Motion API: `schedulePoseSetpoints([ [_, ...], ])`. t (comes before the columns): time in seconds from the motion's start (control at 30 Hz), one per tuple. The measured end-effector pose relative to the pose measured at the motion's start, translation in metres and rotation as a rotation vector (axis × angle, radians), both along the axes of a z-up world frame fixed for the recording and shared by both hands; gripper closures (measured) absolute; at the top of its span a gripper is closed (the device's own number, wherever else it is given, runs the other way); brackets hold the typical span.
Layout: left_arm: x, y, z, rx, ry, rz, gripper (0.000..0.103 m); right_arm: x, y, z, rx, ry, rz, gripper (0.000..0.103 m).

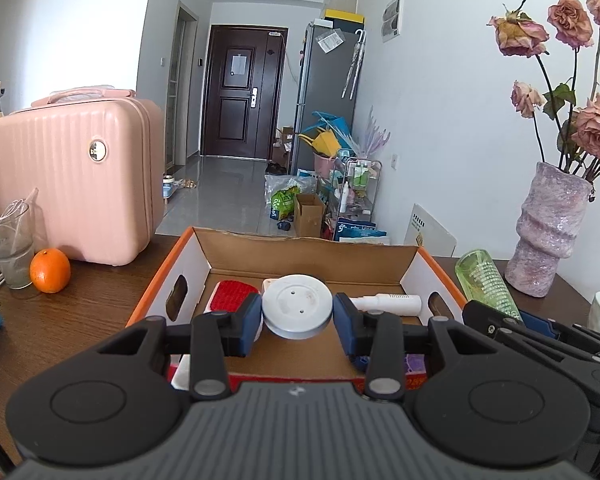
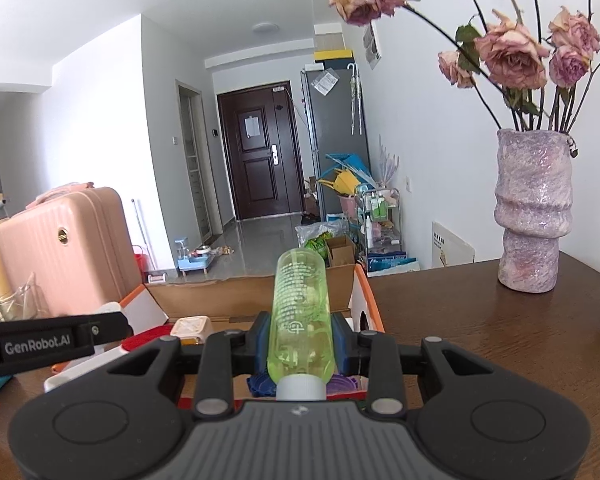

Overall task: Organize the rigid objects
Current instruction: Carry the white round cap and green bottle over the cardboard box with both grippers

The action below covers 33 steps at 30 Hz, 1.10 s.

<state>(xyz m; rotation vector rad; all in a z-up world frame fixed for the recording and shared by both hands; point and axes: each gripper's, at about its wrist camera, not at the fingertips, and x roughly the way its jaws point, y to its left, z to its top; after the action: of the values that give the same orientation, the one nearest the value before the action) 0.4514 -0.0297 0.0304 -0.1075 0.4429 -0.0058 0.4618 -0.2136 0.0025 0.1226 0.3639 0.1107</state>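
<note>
1. Left gripper (image 1: 297,322) is clamped on a white round disc (image 1: 298,307), pads pressing its two sides, and holds it above the inside of the cardboard box (image 1: 308,254); the disc is not set down yet.
2. Right gripper (image 2: 301,346) is clamped on a green transparent bottle (image 2: 302,320), white cap toward the camera and bottom pointing away, held over the box's right-hand part near its right wall; also not released.
3. Already in the box: a red item (image 1: 234,298) at the far left corner of the box floor, a white spray bottle (image 1: 388,303) lying along the far right side, and a small beige square container (image 2: 192,329) seen from the right wrist view. Blue and purple items (image 2: 342,385) show under the right gripper at the box's near edge; what they are, cannot tell.
4. The box sits on the brown worktop (image 1: 84,312), about mid-worktop, its back wall near the far edge.
5. Judgement: partly done. Several rigid things are boxed and two more are in hand, so two placements are left at least.
6. Possibly left outside: an orange (image 1: 50,271) and a glass cup (image 1: 12,248) toward the left edge, beside a pink suitcase (image 1: 76,176). The vase with dried roses (image 2: 534,210) stands near the far right corner; it looks like decor, not something to sort.
</note>
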Motion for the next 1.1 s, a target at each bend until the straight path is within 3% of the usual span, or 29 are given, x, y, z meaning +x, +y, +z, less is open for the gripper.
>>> schedulePoseSetpoints([
  [0.67, 0.058, -0.002, -0.013, 0.039, 0.018, 0.010, 0.063, 0.069, 0.008, -0.006, -0.039, 0.064, 0.034, 0.073],
  [1.1, 0.076, 0.000, -0.021, 0.057, 0.044, 0.019, 0.063, 0.091, 0.020, -0.010, -0.100, 0.097, 0.055, 0.073],
])
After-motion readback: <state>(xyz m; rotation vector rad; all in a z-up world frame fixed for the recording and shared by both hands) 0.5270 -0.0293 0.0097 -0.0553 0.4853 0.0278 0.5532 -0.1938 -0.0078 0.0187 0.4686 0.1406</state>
